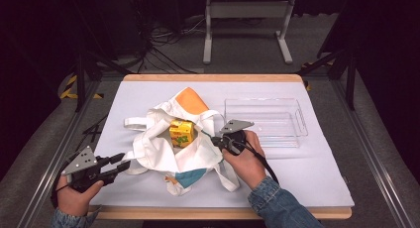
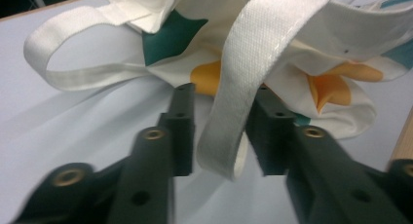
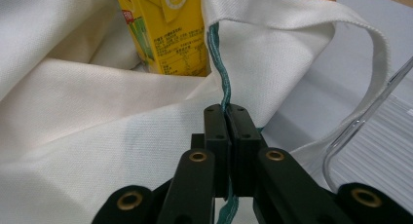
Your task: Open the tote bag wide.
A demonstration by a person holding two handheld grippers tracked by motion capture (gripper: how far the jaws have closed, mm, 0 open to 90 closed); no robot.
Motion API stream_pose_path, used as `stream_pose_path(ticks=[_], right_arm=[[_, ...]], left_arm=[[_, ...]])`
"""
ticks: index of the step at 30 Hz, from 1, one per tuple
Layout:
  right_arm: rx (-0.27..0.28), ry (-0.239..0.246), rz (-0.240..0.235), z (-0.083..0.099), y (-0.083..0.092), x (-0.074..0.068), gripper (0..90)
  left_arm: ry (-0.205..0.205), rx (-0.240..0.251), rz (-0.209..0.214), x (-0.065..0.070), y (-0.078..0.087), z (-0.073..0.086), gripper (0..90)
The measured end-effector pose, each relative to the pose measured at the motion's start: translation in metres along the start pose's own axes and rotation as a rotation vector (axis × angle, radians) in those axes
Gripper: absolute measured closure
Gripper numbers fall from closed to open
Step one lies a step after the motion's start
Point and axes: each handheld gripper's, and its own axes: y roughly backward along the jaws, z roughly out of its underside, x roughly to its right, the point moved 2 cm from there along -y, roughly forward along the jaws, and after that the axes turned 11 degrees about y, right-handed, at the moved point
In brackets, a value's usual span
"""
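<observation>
On the table (image 1: 317,183) one bag (image 1: 163,148) is spread, one carton (image 1: 181,133) inside. Its edge is clamped by the right gripper (image 3: 227,118); one strap (image 2: 238,87) hangs unpinched between the left gripper's (image 2: 219,131) parted jaws. One tray (image 1: 265,121) is beside.

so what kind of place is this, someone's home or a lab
Most likely a lab or recording setup, not a home. A white-covered table stands in a dark curtained space, loose cables run over the floor behind it, and metal rails frame its sides. A person works a tote bag with handheld grippers.

White bag (image 1: 163,148), yellow carton (image 1: 181,133)
</observation>
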Motion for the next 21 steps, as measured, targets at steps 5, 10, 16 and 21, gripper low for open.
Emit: stream_pose_path(ticks=[5, 10, 16, 21], right_arm=[[0.034, -0.011, -0.001, -0.003, 0.006, 0.002, 83.6], [0.093, -0.027, -0.020, -0.011, 0.018, 0.003, 72.7], [0.138, 0.003, -0.022, -0.030, 0.031, 0.006, 65.4], [0.176, 0.066, -0.074, -0.064, 0.026, 0.012, 58.0]], left_arm=[[0.001, 0.065, 0.018, 0.004, 0.005, -0.005, 41.0], [0.009, 0.126, 0.028, 0.006, 0.015, -0.009, 34.8], [0.019, 0.152, 0.026, 0.005, 0.019, -0.010, 34.5], [0.020, 0.144, 0.024, 0.004, 0.017, -0.010, 35.4]])
